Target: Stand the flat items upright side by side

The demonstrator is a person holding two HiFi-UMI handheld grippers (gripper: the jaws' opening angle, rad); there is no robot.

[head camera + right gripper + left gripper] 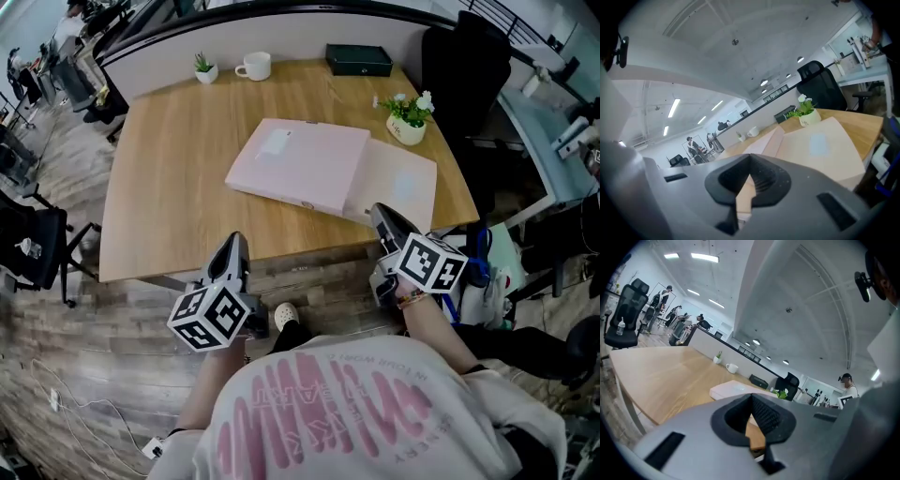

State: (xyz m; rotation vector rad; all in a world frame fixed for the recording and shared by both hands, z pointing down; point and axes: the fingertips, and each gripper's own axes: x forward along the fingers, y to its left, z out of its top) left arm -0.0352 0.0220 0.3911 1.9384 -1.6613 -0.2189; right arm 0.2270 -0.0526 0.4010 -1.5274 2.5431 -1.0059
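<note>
Now our left claw (pixel 235 244) and right claw (pixel 381 216) sit shut and empty, the pink folders (pixel 300 159) lying flat up-frame, nearer our right.

Ahead of my left gripper (pixel 236 242), the table (pixel 159 187) lies bare on the near and left side, an open lane up to the upper pink folder (pixel 300 159). My right gripper (pixel 380 214) meets the near edge of the lower pink folder (pixel 403 183), and beyond it to the right the flower pot (pixel 406 129) and a black chair (pixel 464 66) narrow the passage. Far ahead, the mug (pixel 254 66), small plant (pixel 204 68) and dark box (pixel 358 60) line the far edge, well apart from the folders.
</note>
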